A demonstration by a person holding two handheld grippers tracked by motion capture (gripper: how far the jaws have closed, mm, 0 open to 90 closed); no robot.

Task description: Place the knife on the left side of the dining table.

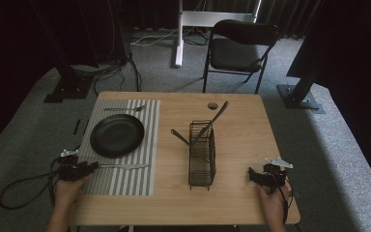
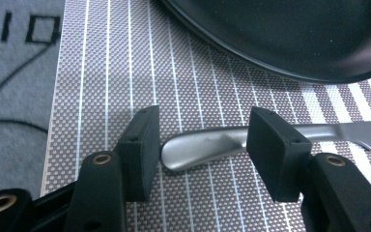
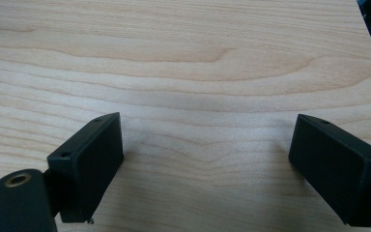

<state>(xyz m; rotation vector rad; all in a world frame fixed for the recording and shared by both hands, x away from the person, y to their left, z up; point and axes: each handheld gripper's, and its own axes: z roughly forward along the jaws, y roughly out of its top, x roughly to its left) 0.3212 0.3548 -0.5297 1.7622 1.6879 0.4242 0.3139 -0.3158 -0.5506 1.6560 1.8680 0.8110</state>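
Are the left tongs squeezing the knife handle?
Apart. In the left gripper view, the left tongs stand open around the knife handle, with striped placemat showing between the left pad and the handle's end.

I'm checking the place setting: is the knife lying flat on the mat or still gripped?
Lying flat: the knife rests on the striped placemat, its handle between the left gripper's open jaws, pads not pressing it.

left gripper [image 2: 200, 145] is held low with its jaws parted. right gripper [image 3: 207, 169] hovers with its jaws spread wide, nothing between the fingers.
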